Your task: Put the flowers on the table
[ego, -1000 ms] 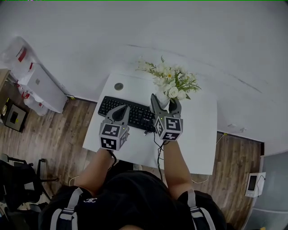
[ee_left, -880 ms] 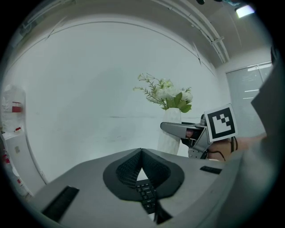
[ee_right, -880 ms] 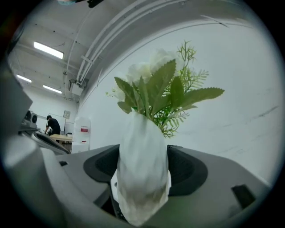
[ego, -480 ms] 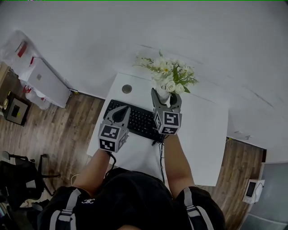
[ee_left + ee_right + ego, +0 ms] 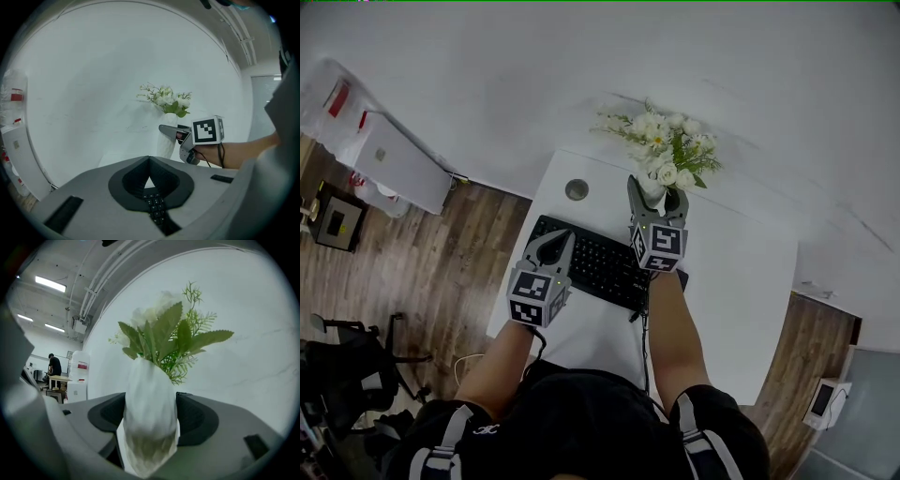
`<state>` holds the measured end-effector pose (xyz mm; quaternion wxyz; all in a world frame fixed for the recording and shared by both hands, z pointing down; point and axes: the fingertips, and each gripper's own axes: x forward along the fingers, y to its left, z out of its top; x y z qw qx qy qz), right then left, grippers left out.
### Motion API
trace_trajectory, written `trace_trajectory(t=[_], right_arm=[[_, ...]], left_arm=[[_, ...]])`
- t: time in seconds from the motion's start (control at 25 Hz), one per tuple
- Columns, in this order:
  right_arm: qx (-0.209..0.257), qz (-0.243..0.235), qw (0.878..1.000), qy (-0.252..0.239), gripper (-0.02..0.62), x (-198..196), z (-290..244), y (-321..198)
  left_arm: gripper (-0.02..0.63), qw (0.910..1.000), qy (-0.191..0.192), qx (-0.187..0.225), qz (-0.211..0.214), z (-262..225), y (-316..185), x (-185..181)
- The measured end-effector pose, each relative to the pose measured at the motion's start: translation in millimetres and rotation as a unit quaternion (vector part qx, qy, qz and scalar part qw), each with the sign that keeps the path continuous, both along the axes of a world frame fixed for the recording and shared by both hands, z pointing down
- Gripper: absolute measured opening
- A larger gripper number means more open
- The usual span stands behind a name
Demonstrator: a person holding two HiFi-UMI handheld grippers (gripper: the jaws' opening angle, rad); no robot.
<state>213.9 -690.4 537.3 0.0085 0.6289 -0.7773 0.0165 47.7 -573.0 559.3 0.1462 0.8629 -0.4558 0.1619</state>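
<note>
White flowers with green leaves (image 5: 666, 150) stand in a white faceted vase (image 5: 652, 190) over the far edge of the white table (image 5: 741, 272). My right gripper (image 5: 656, 190) is shut on the vase, one jaw on each side. In the right gripper view the vase (image 5: 151, 418) fills the gap between the dark pads, with the flowers (image 5: 164, 333) above. Whether the vase's base rests on the table is hidden. My left gripper (image 5: 560, 239) hovers over the black keyboard (image 5: 595, 267), shut and holding nothing. Its own view shows the vase (image 5: 166, 140) and right gripper (image 5: 176, 133) ahead.
A small round grey disc (image 5: 576, 189) lies on the table beyond the keyboard. A cable runs down from the keyboard toward me. A white wall rises right behind the table. Left of the table stand a white cabinet (image 5: 394, 159) and a dark chair (image 5: 356, 366) on the wooden floor.
My right gripper has carried the vase a little farther from me toward the wall, staying shut on it. The left gripper keeps its place over the keyboard.
</note>
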Motion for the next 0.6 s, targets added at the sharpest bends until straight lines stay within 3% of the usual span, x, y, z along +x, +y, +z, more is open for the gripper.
trace_trajectory(t=[0.6], right_arm=[[-0.034,0.02,0.999,0.011,0.342,-16,66,-66]], left_arm=[[0.006,0.9996,-0.004,-0.029,-0.004,39,-44,-20]])
